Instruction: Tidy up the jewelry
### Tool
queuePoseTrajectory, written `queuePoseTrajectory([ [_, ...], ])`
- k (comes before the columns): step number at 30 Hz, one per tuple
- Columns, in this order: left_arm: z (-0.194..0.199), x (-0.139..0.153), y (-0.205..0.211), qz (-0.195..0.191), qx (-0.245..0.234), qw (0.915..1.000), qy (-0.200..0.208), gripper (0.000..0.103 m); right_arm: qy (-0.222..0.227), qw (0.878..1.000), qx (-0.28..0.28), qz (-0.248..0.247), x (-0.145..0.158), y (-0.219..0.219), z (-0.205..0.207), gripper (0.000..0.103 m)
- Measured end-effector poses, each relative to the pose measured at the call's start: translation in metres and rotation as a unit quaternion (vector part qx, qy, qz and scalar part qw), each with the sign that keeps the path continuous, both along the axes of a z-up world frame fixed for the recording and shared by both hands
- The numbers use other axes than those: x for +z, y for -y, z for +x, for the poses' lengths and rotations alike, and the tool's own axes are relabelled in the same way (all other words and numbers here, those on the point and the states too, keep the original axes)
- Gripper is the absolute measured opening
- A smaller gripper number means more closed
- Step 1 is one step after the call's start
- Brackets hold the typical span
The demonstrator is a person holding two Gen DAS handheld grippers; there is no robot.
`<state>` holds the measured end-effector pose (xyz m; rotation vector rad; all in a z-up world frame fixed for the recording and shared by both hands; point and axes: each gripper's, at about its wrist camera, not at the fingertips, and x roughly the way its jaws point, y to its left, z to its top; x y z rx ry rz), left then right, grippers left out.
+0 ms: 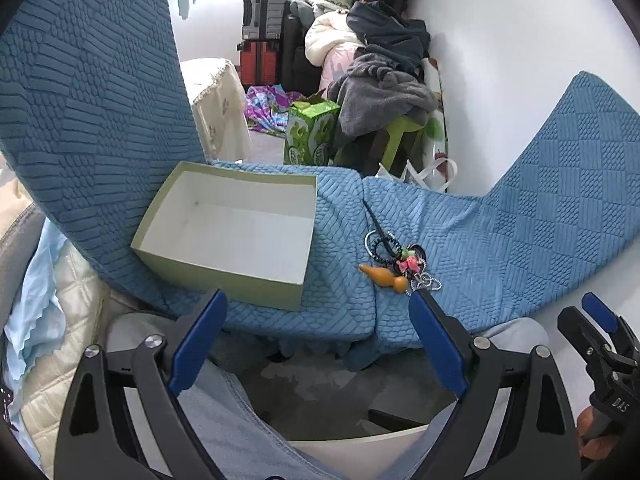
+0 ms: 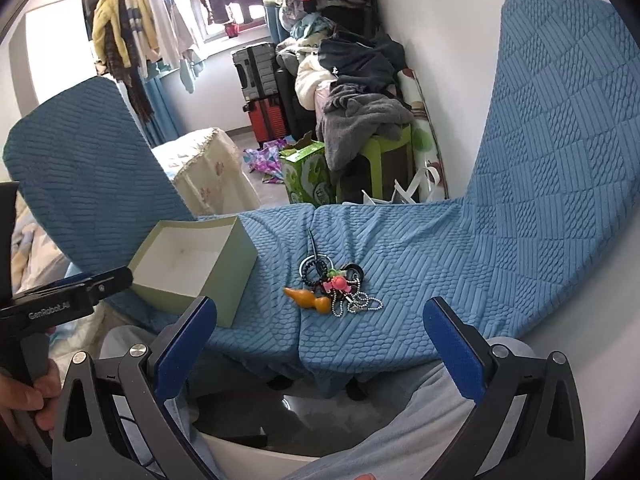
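An open, empty pale-green box (image 1: pixel 224 272) with a white inside sits on the blue textured sofa seat (image 1: pixel 500 248); it also shows in the right wrist view (image 2: pixel 224 280). To its right lies a tangled pile of jewelry (image 1: pixel 404 260) (image 2: pixel 340 284): black bead bracelets, a silver ball chain, pink and green charms and an orange gourd pendant (image 1: pixel 382 277) (image 2: pixel 310 300). My left gripper (image 1: pixel 320 312) is open and empty in front of the seat edge, between box and pile. My right gripper (image 2: pixel 320 320) is open and empty just short of the pile.
Blue sofa arms rise at the left (image 1: pixel 88 112) and right (image 2: pixel 560 128). Beyond the seat stand a green carton (image 1: pixel 310 132), a green stool piled with clothes (image 1: pixel 384 92), suitcases (image 1: pixel 262 40) and a covered small table (image 1: pixel 216 108). The person's knees lie below the grippers.
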<state>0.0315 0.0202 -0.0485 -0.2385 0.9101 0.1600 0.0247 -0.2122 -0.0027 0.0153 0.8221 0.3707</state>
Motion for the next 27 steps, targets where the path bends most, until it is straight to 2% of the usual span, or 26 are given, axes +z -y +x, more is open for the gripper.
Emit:
queuePoseTrajectory([
  [9, 0.002, -0.002, 0.007, 0.006, -0.003, 1.0, 0.002, 0.092, -0.017, 1.0, 0.01, -0.002, -0.005, 0.0, 0.002, 0.103],
  [18, -0.01, -0.003, -0.001, 0.01, -0.001, 0.9999, 0.01, 0.092, -0.003, 1.0, 0.014, 0.001, -0.006, -0.003, -0.009, 0.103],
  [27, -0.02, -0.011, 0.001, 0.008, 0.008, 0.9999, 0.009, 0.092, -0.016, 1.0, 0.007, 0.009, -0.016, 0.005, -0.016, 0.103],
])
